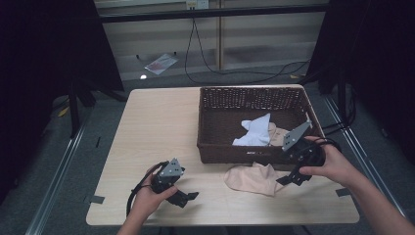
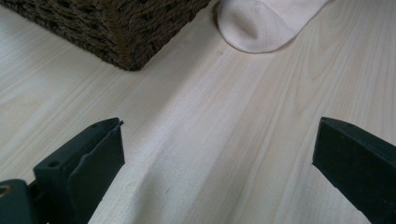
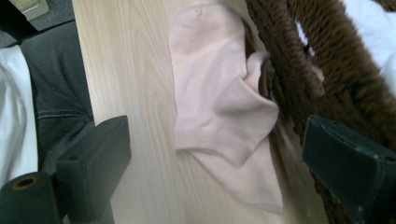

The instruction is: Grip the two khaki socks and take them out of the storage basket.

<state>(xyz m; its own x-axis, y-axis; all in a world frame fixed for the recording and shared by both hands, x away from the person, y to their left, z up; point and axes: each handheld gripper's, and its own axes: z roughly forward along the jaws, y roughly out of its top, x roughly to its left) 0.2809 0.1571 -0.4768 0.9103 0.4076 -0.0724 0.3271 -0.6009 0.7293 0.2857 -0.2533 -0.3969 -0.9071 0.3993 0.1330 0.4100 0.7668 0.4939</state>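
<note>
A pale pink sock (image 1: 252,178) (image 3: 219,107) lies flat on the wooden table (image 1: 156,127), just in front of a brown wicker basket (image 1: 222,147) (image 3: 327,79). Its rounded end (image 2: 259,23) appears at the top of the left gripper view. My right gripper (image 1: 289,179) (image 3: 215,158) hovers open at the sock's right end, jaws on either side of the cuff, nothing pinched. Over bare wood near the front edge, my left gripper (image 1: 188,197) (image 2: 219,158) is open and holds nothing. Inside the basket lie a white sock (image 1: 255,131) and another pink piece (image 1: 278,136).
The basket fills the table's back right; its corner (image 2: 126,51) is close ahead of the left gripper. Bare wood stretches across the table's left half. Dark curtains and stands flank the table, and cables run on the floor behind. The person's lap (image 3: 51,93) borders the front edge.
</note>
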